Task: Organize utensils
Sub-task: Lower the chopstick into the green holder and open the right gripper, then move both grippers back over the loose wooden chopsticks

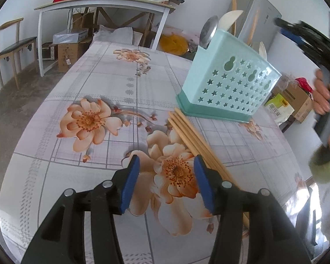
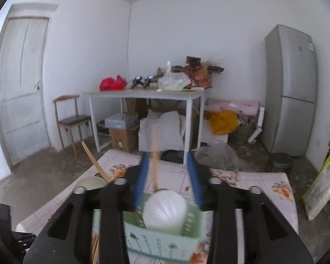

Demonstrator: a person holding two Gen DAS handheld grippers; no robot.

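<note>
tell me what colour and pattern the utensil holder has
Pale mint green utensil holder with star-shaped cutouts and a darker teal base; clearest in the left wrist view.

Mint star-punched caddy [image 1: 228,83]; tan chopsticks [image 1: 193,138]; orange-flowered grey-checked tablecloth [image 1: 99,83]; blue-padded tongs [image 1: 167,184].

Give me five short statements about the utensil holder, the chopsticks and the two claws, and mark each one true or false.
1. The mint-green utensil holder stands on the floral tablecloth. True.
2. The left claw is shut on the loose chopsticks. False: its jaws stand open over the cloth, nothing between them; the chopsticks lie beside its right finger.
3. A metal spoon sticks up out of the holder. True.
4. The holder lies tipped on its side. False: it stands upright on its darker base.
5. The right claw is above the holder with its jaws apart. True; a chopstick shows blurred between them, and no pad presses on it.
</note>
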